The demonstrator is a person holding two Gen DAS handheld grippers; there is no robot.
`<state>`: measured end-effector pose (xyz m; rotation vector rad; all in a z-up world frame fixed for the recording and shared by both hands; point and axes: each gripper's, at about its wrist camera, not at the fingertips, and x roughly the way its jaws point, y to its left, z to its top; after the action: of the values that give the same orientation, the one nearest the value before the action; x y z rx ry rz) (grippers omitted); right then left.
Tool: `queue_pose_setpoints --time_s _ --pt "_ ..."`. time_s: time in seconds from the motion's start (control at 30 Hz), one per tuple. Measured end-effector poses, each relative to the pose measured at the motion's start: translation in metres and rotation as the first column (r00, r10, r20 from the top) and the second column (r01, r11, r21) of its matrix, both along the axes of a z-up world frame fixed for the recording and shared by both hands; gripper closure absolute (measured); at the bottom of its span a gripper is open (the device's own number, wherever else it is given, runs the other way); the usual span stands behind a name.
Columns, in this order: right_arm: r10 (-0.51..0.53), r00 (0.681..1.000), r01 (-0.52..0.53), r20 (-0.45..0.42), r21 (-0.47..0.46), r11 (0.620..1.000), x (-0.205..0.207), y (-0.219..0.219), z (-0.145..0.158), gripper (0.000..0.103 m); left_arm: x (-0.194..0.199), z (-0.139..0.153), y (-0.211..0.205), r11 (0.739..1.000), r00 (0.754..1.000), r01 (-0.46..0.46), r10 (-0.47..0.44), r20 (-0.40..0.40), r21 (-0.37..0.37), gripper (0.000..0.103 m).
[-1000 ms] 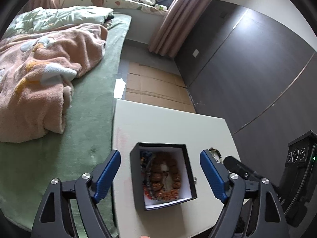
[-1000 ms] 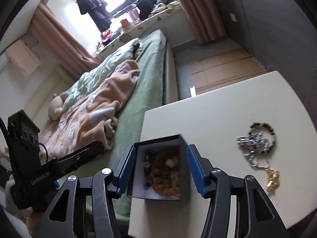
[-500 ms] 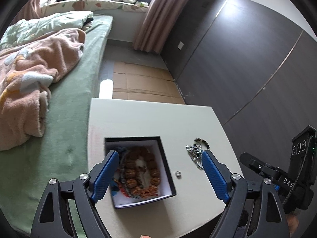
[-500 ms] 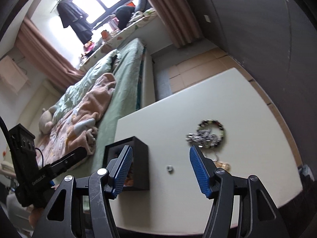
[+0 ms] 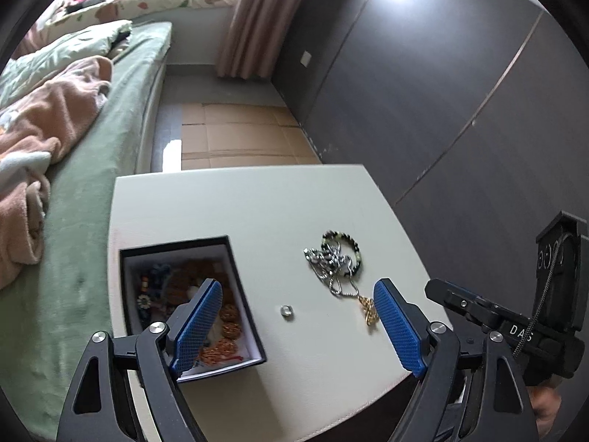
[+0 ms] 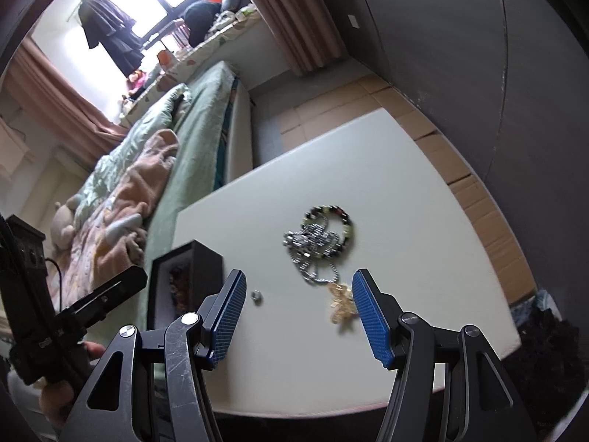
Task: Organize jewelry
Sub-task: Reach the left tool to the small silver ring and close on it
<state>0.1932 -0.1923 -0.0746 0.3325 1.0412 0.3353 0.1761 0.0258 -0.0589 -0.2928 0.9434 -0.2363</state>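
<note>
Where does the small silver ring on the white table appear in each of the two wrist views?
Left wrist view: the small silver ring lies low in the picture near the middle, alone on the white table, between the black jewelry box and the gold pendant.
Right wrist view: the ring lies left of centre, just beside the gripper's left blue fingertip.
Shared landmark: the tangle of silver chain.
</note>
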Motion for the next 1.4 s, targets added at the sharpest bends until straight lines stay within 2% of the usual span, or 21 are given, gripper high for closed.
queue_pose_setpoints --time_s 0.17,0.27,0.4,0.47,0.57,0.8,0.93,1.1,1.17,1.4 --pt "-0.034 0.997 0.035 -0.073 0.008 0.999 0.005 -0.015 -0.015 0.042 0.007 -0.013 -0.019 0.999 0.997 0.037 -0.035 -0.064 0.035 0.036" --pt "-0.048 0.995 0.049 -0.090 0.010 0.999 0.006 -0.024 -0.019 0.042 0.011 -0.020 -0.031 0.996 0.995 0.058 -0.052 -0.091 0.066 0.040" --pt "-0.058 0.993 0.060 -0.106 0.016 0.998 0.007 -0.036 -0.022 0.042 0.015 -0.029 -0.046 0.990 0.990 0.086 -0.072 -0.124 0.110 0.050" --pt "-0.067 0.992 0.069 -0.110 0.019 0.997 0.008 -0.042 -0.023 0.042 0.019 -0.037 -0.052 0.985 0.984 0.088 -0.063 -0.165 0.147 0.055" --pt "-0.077 0.990 0.080 -0.115 0.021 0.997 0.010 -0.048 -0.024 0.042 0.026 -0.053 -0.058 0.981 0.973 0.096 -0.057 -0.225 0.166 0.065" --pt "-0.067 0.991 0.070 -0.118 0.023 0.997 0.011 -0.051 -0.026 0.042 0.035 -0.069 -0.068 0.965 0.963 0.095 -0.028 -0.267 0.243 0.067" --pt "-0.065 0.991 0.068 -0.119 0.025 0.997 0.013 -0.050 -0.026 0.042 0.039 -0.078 -0.073 0.947 0.962 0.090 -0.002 -0.274 0.308 0.078" --pt "-0.055 0.992 0.058 -0.114 0.023 0.998 0.014 -0.049 -0.024 0.042 0.043 -0.088 -0.078 0.936 0.959 0.094 0.007 -0.285 0.340 0.078" --pt "-0.051 0.992 0.054 -0.113 0.023 0.998 0.014 -0.048 -0.024 0.042 0.045 -0.091 -0.081 0.919 0.960 0.091 0.022 -0.280 0.384 0.078" --pt "-0.050 0.992 0.051 -0.115 0.013 0.999 0.014 -0.047 -0.025 0.042 0.051 -0.096 -0.088 0.890 0.963 0.084 0.044 -0.267 0.448 0.078"
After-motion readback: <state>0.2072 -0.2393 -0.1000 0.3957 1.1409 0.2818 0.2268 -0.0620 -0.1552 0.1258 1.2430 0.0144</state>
